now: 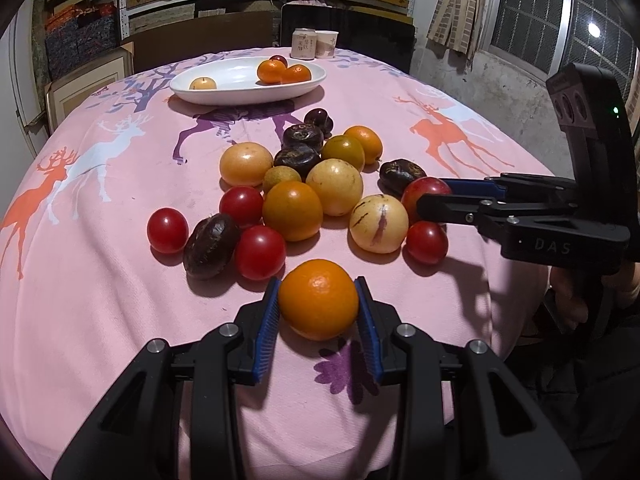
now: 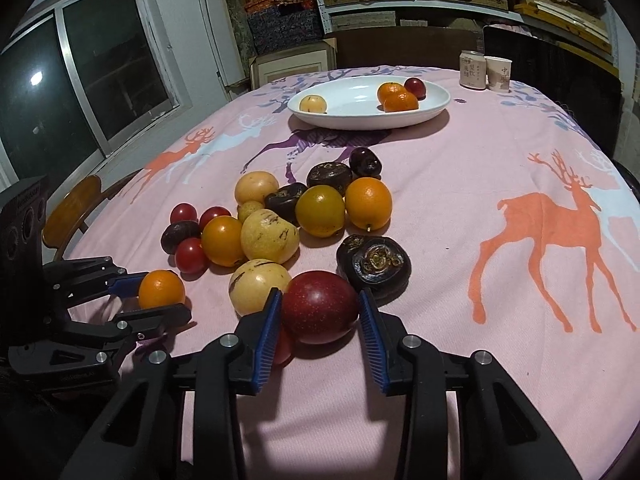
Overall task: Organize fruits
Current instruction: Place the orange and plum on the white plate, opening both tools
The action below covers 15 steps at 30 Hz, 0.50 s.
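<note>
In the left wrist view my left gripper [image 1: 317,282] is shut on an orange [image 1: 318,304] at the near edge of a fruit pile [image 1: 296,184] on the pink deer tablecloth. The right wrist view shows my right gripper [image 2: 319,294] with both blue pads pressed on a dark red plum [image 2: 320,314]. That plum [image 1: 424,190] sits at the pile's right side, with the right gripper [image 1: 430,192] coming in from the right. A white oval plate [image 1: 240,98] at the far side holds a yellow fruit, two oranges and a dark red fruit.
A can [image 1: 304,43] and a paper cup [image 1: 327,44] stand behind the plate. Dark chairs and shelves of boxes lie beyond the table. A wooden chair [image 2: 72,208] is at the table's left side. A person's hand [image 1: 568,300] holds the right gripper's handle.
</note>
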Each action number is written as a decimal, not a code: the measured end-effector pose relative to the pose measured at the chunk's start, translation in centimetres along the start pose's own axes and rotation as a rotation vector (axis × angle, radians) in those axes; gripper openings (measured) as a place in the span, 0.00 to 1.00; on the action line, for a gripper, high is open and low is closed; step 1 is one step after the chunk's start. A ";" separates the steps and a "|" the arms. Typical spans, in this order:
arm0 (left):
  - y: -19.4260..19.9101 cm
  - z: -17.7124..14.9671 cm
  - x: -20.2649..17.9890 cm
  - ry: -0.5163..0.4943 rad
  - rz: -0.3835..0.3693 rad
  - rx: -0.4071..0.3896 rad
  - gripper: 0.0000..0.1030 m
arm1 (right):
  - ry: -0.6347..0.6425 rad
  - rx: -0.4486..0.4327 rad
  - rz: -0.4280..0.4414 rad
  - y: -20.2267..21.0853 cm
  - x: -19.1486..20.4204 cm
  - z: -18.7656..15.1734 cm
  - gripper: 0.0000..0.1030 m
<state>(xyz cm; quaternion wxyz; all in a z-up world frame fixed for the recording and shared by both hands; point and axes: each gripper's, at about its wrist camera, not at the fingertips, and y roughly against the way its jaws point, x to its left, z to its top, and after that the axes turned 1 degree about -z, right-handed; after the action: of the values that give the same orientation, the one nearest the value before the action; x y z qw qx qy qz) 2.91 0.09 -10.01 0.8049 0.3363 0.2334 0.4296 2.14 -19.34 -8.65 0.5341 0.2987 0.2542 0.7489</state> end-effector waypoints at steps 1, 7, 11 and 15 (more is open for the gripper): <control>0.1 0.0 0.1 0.002 -0.001 -0.003 0.35 | 0.000 -0.012 -0.005 0.3 0.0 0.0 0.38; 0.8 0.4 0.4 0.007 -0.002 -0.025 0.35 | 0.000 -0.074 -0.016 1.6 -0.8 0.7 0.38; 1.3 1.2 0.6 0.009 0.004 -0.041 0.35 | -0.027 -0.099 -0.018 2.3 -1.7 1.6 0.38; 1.3 2.9 1.1 0.010 0.014 -0.052 0.35 | -0.024 -0.138 -0.004 3.4 -2.0 3.7 0.38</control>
<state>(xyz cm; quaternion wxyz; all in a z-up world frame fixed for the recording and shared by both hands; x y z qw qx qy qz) 4.69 0.57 -7.18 0.8091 0.3148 0.2238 0.4429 3.13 -22.07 -4.09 0.5579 0.2694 0.1961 0.7601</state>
